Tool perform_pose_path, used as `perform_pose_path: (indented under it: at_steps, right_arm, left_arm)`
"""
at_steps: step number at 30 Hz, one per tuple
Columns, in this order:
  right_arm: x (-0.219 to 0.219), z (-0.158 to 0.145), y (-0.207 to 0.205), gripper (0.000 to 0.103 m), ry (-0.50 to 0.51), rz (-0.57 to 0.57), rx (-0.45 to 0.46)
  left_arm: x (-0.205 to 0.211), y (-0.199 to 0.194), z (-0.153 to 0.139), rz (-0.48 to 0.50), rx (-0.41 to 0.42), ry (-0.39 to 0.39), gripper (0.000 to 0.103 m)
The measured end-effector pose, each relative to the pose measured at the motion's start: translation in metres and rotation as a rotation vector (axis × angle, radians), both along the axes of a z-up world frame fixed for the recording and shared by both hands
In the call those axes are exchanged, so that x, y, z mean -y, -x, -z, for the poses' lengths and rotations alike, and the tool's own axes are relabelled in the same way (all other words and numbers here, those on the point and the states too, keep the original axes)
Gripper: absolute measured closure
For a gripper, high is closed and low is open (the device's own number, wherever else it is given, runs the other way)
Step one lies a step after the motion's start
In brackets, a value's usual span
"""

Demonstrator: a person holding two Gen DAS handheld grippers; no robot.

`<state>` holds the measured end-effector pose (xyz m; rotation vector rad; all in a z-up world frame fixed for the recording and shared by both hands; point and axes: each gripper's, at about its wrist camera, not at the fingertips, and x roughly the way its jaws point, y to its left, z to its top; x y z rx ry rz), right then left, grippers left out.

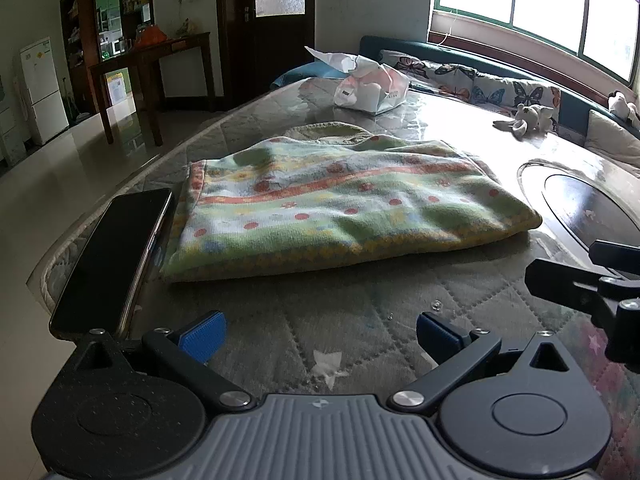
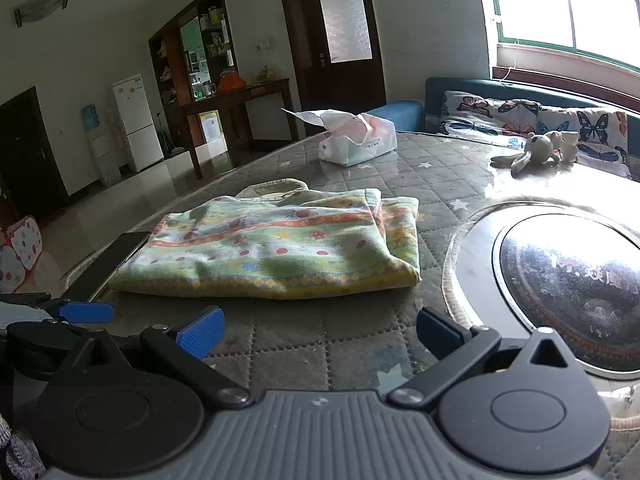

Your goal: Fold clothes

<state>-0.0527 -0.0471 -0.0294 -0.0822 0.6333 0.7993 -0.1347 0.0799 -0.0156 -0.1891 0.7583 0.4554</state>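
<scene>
A folded green garment [image 1: 340, 204] with orange stripes and red dots lies flat on the quilted table cover [image 1: 312, 320]; the right wrist view shows the same garment [image 2: 276, 248], folded edge to the right. My left gripper [image 1: 320, 336] hovers open just short of its near edge, blue pads wide apart and holding nothing. My right gripper [image 2: 320, 336] is open too, a little back from the garment's near edge. The right gripper's black frame [image 1: 592, 292] shows at the right edge of the left wrist view. One blue left fingertip [image 2: 86, 312] shows at the left in the right wrist view.
A black phone [image 1: 116, 260] lies at the garment's left edge, near the table rim. A tissue pack [image 1: 372, 84] sits at the far side, a small plush toy [image 1: 528, 118] far right. A round glass inset [image 2: 568, 284] lies right of the garment. A sofa with butterfly cushions [image 2: 540, 120] stands behind.
</scene>
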Motion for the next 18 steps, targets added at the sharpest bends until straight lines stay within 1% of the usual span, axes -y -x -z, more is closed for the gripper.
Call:
perform_pose_path:
  at_steps: [18]
  right_arm:
    - [0.001, -0.003, 0.011, 0.0, -0.02, -0.005, 0.006]
  left_arm:
    - [0.004, 0.011, -0.001, -0.01, 0.009, -0.018, 0.0]
